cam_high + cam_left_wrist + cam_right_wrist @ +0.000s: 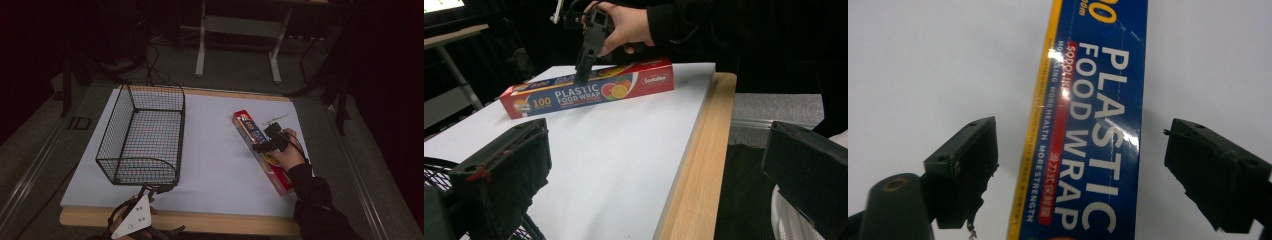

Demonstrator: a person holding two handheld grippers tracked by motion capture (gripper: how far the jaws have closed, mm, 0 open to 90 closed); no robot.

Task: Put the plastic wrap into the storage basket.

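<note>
A long red and blue box of plastic food wrap (252,136) lies flat on the white sheet at the right, running from near to far. My right gripper (267,142) points down over its middle, open, with a jaw on either side of the box (1093,125) and a gap to each pad. From the left gripper view the same box (589,92) lies across the sheet under the right gripper (581,75). My left gripper (150,189) hovers at the table's front edge by the basket's near end, open (659,155) with nothing between its jaws.
A black wire basket (181,130) stands on the left half of the white sheet (215,150), and its corner (434,172) is close to my left jaw. A thin pale stick (276,118) lies just beyond the box. The wooden table edge (699,165) runs along the front.
</note>
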